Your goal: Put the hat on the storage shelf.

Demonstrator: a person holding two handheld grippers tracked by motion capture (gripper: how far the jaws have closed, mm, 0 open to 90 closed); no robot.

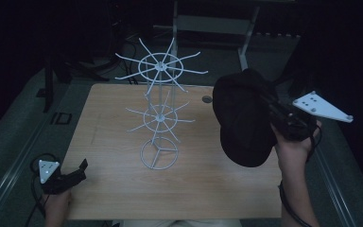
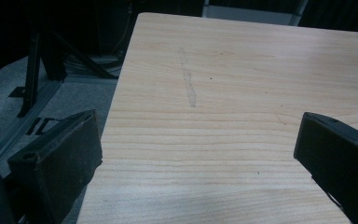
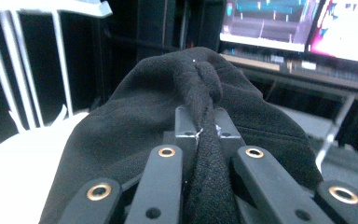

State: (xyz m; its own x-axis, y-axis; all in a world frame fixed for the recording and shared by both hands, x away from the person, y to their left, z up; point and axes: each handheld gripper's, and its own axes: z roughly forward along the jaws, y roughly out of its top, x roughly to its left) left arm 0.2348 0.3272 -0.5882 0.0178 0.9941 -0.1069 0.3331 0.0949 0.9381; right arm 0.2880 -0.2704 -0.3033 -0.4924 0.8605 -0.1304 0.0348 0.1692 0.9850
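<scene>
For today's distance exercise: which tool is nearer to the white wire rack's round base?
Left. The left tool rests low at the table's near-left corner, beside the rack base. The right tool, shut on the black cap, is held up farther right.

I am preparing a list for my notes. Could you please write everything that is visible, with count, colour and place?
Light wooden table: one, tan, centre of the high view.
White wire hanging stand with two tiers of hooks: one, white, upright on the table's middle.
Black fabric cap: one, black, held above the table's right side.
Lit screens: number unclear, bright, background of the right gripper view.
Left gripper: one, black, jaws open, at the table's near left corner.
Right gripper: one, black, shut on the cap's fabric.
Person's forearms: two, bottom edge.
</scene>
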